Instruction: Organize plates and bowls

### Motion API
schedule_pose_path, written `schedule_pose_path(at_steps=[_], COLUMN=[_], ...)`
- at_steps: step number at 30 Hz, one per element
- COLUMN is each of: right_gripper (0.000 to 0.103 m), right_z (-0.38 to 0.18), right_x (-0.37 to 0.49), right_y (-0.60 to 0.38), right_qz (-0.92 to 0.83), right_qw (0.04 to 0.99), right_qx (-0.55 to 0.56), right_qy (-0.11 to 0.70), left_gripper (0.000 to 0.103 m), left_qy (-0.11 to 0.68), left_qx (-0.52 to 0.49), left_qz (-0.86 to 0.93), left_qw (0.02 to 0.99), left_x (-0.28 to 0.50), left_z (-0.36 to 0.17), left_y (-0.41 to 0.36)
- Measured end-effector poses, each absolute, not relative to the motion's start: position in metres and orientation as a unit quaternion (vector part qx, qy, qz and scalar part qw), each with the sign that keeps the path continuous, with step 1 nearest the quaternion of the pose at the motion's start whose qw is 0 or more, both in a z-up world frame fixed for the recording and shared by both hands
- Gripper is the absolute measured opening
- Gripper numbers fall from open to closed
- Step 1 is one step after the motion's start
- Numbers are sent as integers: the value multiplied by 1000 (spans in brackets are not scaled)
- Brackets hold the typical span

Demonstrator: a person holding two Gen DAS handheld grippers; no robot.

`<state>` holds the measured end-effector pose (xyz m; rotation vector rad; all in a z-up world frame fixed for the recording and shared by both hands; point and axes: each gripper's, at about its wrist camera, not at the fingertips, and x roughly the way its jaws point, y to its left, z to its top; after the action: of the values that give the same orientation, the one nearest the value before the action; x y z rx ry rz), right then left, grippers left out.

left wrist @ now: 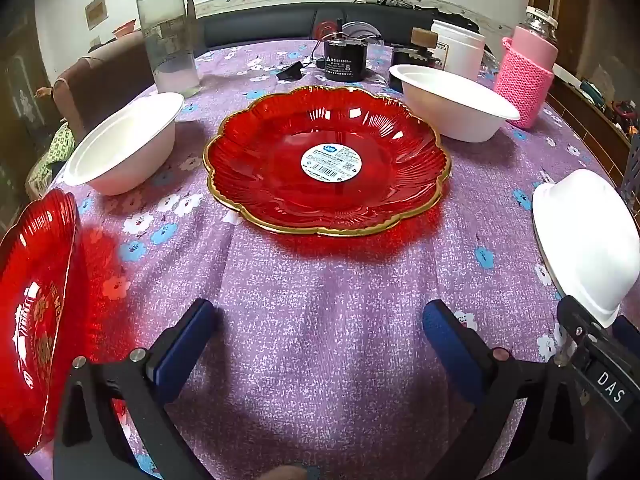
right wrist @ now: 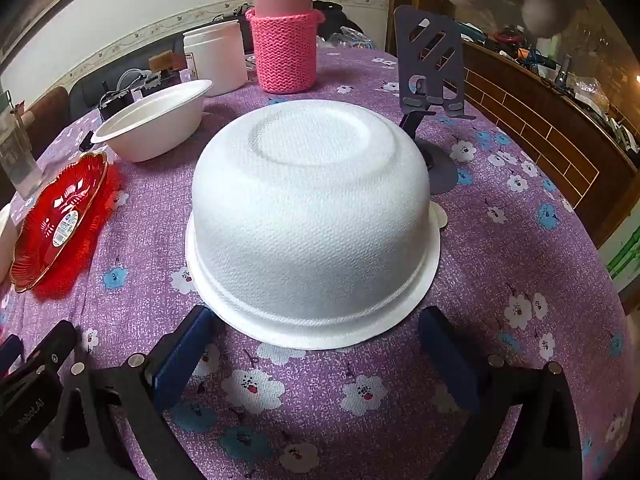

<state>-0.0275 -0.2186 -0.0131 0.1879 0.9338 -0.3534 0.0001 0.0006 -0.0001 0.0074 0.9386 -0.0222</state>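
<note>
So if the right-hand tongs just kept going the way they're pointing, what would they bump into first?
Most likely the upside-down white bowl. The right tongs stand open and tilted downward, and its near rim lies just ahead between the fingertips; they might graze the purple tablecloth first.

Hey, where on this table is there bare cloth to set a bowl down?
Bare cloth lies between the open left gripper and the scalloped red plate, and right of the upside-down bowl, toward the table edge. The far side is crowded: pink knitted bottle, white jar, clear bottle.
</note>
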Motion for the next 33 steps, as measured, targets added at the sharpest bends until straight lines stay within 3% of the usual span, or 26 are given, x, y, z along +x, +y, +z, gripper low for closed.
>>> schedule_pose_path(at_steps=[33], right_gripper=[102], right_z=[-14], right_x=[-28], right_y=[-219], right_qz=[-167], right_qw=[874], right_qx=[90], right_qy=[448], left_gripper=[103], left_qy=[453], left_qx=[7], left_qz=[-9], left_qw=[892], left_x=[0], left_z=[0], left_y=[0])
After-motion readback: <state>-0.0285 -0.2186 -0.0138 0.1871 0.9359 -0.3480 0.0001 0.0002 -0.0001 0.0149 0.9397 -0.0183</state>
